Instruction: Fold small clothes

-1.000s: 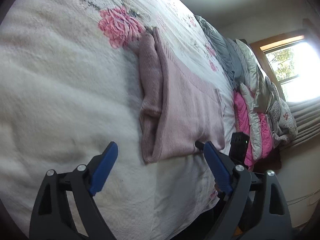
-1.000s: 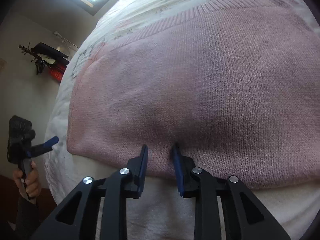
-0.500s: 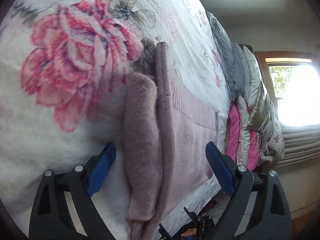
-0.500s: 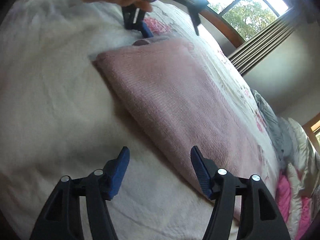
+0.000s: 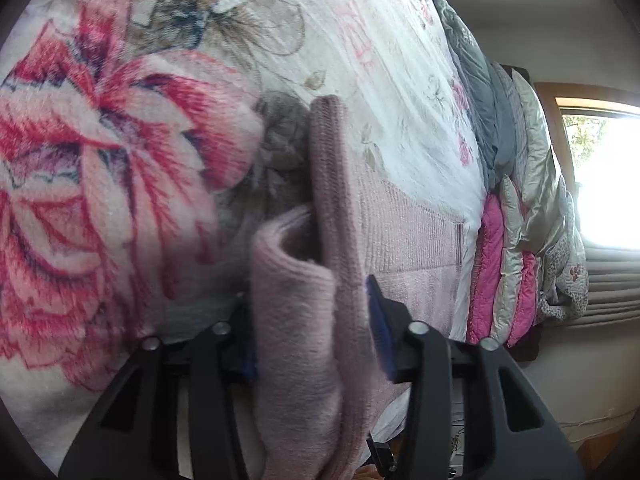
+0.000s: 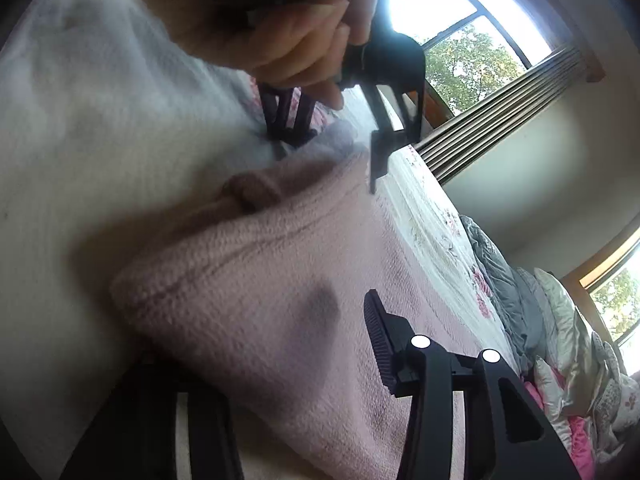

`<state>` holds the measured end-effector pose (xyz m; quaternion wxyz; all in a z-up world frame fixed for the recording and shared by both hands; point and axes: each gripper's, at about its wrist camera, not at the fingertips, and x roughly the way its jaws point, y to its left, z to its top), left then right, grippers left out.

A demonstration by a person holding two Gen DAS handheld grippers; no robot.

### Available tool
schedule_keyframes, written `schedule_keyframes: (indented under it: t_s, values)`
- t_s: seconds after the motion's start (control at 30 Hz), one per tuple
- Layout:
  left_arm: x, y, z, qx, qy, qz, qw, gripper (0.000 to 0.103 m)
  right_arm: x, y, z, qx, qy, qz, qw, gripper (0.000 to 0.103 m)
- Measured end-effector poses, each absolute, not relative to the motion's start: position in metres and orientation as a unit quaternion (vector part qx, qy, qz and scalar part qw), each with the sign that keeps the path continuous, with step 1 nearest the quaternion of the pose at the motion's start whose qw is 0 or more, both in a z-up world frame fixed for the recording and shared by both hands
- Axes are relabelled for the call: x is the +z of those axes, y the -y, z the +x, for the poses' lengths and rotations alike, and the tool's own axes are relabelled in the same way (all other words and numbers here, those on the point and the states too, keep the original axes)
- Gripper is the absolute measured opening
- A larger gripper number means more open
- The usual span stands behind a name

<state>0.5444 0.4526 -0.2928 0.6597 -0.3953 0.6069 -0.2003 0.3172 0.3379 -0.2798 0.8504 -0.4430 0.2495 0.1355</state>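
A pink knit sweater [image 5: 408, 240] lies folded on the floral bedspread [image 5: 100, 160]. My left gripper [image 5: 314, 320] is shut on the thick folded edge at one corner, with fabric bunched between its blue pads. In the right wrist view the same sweater [image 6: 280, 300] fills the middle. My right gripper [image 6: 260, 328] straddles its near corner with the jaws wide apart. The right fingertip [image 6: 374, 316] rests on top of the knit and the left finger is hidden under it. A hand [image 6: 280, 32] holds the left gripper [image 6: 332, 152] at the far corner.
Stacked grey, silver and pink quilts and pillows [image 5: 500, 272] line the far side of the bed. Bright windows [image 6: 460, 40] with pleated curtains [image 6: 500, 108] stand behind. White bedspread [image 6: 80, 120] stretches to the left of the sweater.
My left gripper moved in and closed on the sweater's folded edge. My right gripper let go of the knit, opened, and slid onto the near corner, its left finger going beneath the fabric.
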Motion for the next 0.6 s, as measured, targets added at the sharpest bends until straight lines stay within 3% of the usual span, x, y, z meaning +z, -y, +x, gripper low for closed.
schedule_keyframes:
  t_s: [0.07, 0.17, 0.6]
  values:
    - [-0.296, -0.457, 0.544, -0.195, -0.609, -0.408, 0.652, 0.024, -0.275, -0.341, 0.316, 0.142, -0.256, -0.429, 0.854, 0.032]
    - [-0.291, -0.455, 0.543, -0.191, -0.608, -0.411, 0.652, 0.021, -0.268, -0.339, 0.32, 0.15, -0.273, -0.404, 0.86, 0.02]
    - [-0.258, -0.439, 0.551, -0.187, -0.615, -0.39, 0.659, 0.02, -0.22, -0.318, 0.329, 0.157, -0.288, -0.314, 0.891, 0.015]
